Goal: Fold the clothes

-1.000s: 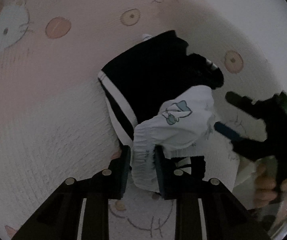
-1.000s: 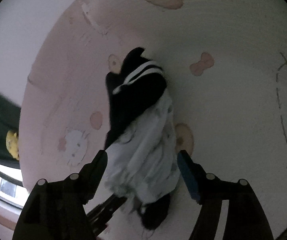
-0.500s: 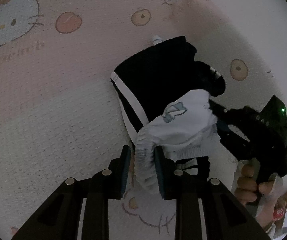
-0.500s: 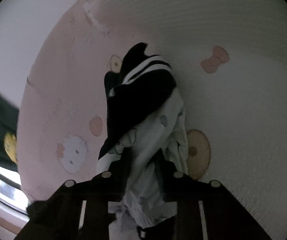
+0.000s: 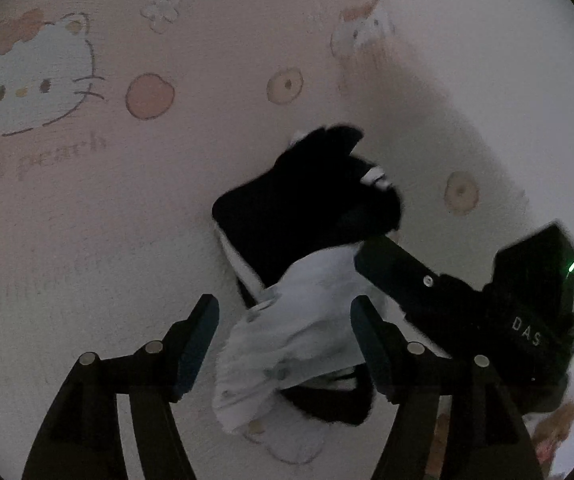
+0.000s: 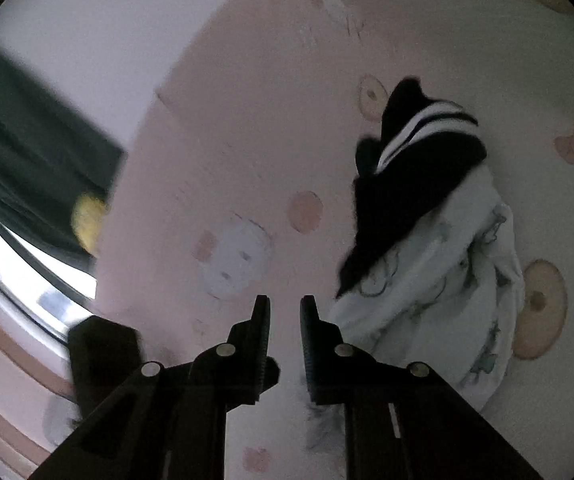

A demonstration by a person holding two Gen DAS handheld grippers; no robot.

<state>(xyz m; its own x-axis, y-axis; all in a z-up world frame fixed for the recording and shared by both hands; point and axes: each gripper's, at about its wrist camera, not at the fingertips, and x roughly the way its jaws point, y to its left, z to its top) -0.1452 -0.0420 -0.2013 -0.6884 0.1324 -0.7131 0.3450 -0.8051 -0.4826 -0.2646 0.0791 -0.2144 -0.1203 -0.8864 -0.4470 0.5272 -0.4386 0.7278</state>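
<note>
Left wrist view: left gripper [image 5: 285, 354] jaws opening, white garment [image 5: 287, 332] loose between them, bunched with a black striped one [image 5: 307, 208] on the bedsheet [image 5: 87, 220]. Right gripper [image 6: 285, 344] closing on nothing I can see. Soft, floppy stuff; I'd pinch the gathered hem.

Each view looks forward along its own claw, tilted down at the sheet [image 5: 87, 216]. The left view sits close over the clothes [image 5: 299, 332], which lie just ahead between its fingers. The right view shows the same clothes [image 6: 439, 280] right of its claw.
</note>
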